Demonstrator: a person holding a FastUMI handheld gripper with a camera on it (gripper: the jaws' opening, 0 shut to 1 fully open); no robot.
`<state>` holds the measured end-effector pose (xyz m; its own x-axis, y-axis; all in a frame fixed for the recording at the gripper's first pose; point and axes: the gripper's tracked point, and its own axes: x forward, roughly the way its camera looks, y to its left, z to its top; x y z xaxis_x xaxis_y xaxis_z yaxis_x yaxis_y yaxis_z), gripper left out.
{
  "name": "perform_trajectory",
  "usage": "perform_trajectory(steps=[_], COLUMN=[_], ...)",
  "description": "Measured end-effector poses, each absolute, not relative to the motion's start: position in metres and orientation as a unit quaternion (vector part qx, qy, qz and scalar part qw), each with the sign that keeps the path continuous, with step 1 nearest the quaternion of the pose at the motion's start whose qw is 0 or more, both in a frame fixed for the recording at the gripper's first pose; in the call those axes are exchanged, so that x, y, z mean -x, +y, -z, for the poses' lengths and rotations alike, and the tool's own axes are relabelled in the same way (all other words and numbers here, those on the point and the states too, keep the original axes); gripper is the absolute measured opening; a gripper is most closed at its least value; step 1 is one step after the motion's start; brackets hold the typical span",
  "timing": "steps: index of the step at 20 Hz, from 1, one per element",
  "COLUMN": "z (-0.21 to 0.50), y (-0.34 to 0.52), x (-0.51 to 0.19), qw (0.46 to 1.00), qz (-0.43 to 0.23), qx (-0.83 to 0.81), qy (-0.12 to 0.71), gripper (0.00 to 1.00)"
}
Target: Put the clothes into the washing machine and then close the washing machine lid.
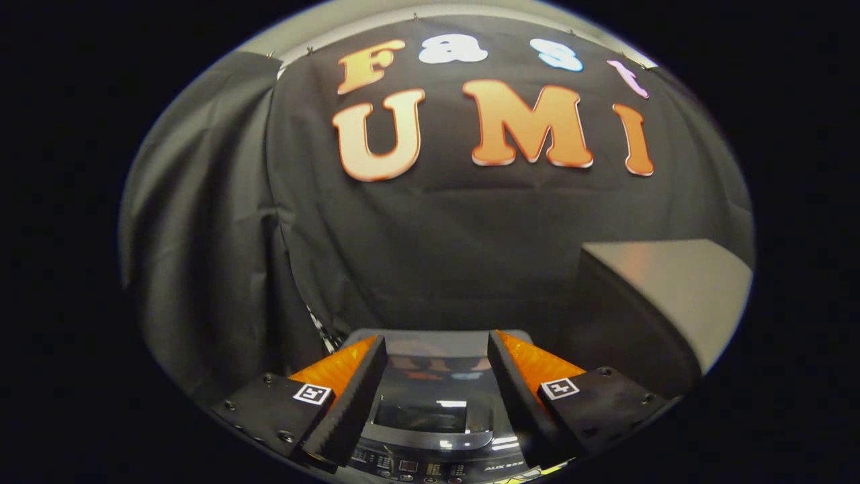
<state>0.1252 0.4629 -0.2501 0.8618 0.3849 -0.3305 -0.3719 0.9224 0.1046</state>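
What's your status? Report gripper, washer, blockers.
Hand-held gripper open, nothing between fingers. Washer just below fingers, lid down. No clothes seen. Grey box off to the right, apart.

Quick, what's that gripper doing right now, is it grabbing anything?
Gripper: open, holding nothing, hovering above the washing machine, whose glossy lid lies shut between its fingers.
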Motion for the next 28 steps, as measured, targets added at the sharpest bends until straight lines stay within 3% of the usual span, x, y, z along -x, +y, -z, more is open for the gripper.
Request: perform_trajectory(steps=[6,10,18,28], z=[0.095,0.030,-0.033,-0.034], y=[0.380,0.298,0.155,0.032], x=[-0.080,-0.038,0.044,0.156], qw=[0.978,0.982,0.991,0.993], qz=[-0.187,-0.172,-0.136,-0.113], qx=[-0.016,-0.029,-0.006,0.016], qy=[0.094,0.070,0.017,-0.009], gripper=[0.97,0.97,0.97,0.97])
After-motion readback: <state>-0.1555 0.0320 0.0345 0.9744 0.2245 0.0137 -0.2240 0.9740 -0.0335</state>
